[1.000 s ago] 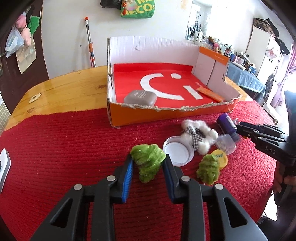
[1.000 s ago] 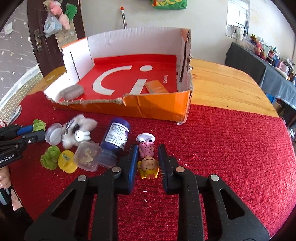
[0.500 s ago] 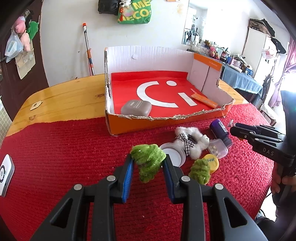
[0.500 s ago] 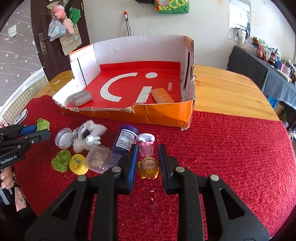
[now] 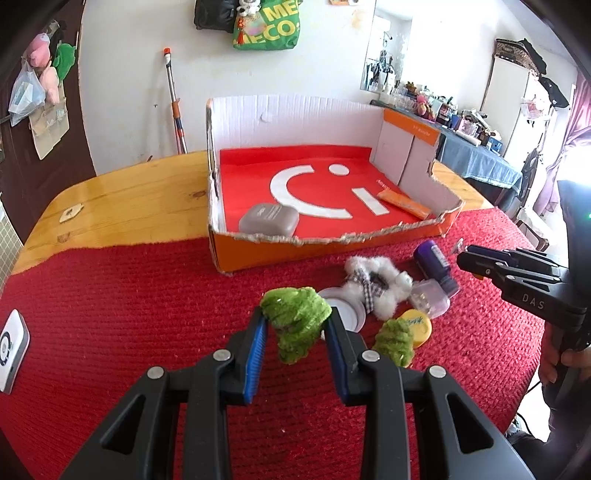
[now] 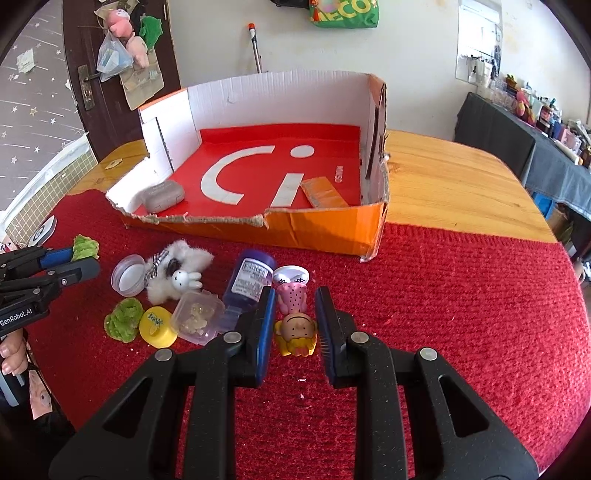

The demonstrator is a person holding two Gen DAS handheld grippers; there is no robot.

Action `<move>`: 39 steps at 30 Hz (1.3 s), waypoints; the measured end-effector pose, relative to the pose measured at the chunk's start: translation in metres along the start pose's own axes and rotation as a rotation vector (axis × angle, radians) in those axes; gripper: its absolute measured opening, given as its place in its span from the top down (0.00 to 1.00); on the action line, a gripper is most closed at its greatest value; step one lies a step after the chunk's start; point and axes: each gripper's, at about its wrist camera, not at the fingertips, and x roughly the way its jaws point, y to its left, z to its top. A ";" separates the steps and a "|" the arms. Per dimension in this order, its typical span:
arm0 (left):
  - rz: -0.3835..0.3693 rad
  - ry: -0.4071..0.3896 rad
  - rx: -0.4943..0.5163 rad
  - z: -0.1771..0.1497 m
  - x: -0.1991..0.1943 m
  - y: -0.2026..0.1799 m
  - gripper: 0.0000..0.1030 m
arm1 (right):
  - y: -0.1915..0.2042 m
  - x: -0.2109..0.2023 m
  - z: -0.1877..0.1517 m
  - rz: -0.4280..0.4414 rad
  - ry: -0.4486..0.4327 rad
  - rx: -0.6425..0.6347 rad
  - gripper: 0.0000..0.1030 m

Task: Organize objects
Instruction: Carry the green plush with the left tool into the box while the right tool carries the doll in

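Left wrist view: our left gripper (image 5: 295,328) clamps a green plush toy (image 5: 294,319) short of the cardboard box (image 5: 325,247); the right gripper (image 6: 294,314) pinches a doll figurine (image 6: 295,325), which could slip on its smooth sides.

a white wall (image 5: 129,92) stood behind the wooden counter (image 5: 140,206), whose near part lay under a red knitted cloth (image 5: 110,314). a mop handle (image 5: 175,107) leaned on that wall, and a green bag (image 5: 267,27) hung above it. to one side was a dark brown door (image 6: 107,110) with a bag of soft toys (image 6: 118,44) hung on it. across the room a side table with a blue cover (image 5: 480,162) held crowded small items, beside a white cupboard (image 5: 511,96). bright daylight filled the room.
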 end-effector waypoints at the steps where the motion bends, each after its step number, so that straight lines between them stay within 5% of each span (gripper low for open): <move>1: -0.005 -0.008 0.002 0.003 -0.002 -0.001 0.68 | 0.000 -0.002 0.002 0.002 -0.007 0.000 0.79; 14: -0.068 -0.042 0.063 0.047 -0.002 -0.017 0.68 | 0.001 -0.018 0.034 0.155 -0.051 0.039 0.79; 25: -0.124 0.065 0.113 0.084 0.052 -0.034 0.68 | 0.009 0.017 0.078 0.165 -0.034 -0.003 0.79; 39: -0.152 0.206 0.100 0.094 0.109 -0.031 0.68 | 0.011 0.077 0.083 0.138 0.066 -0.051 0.79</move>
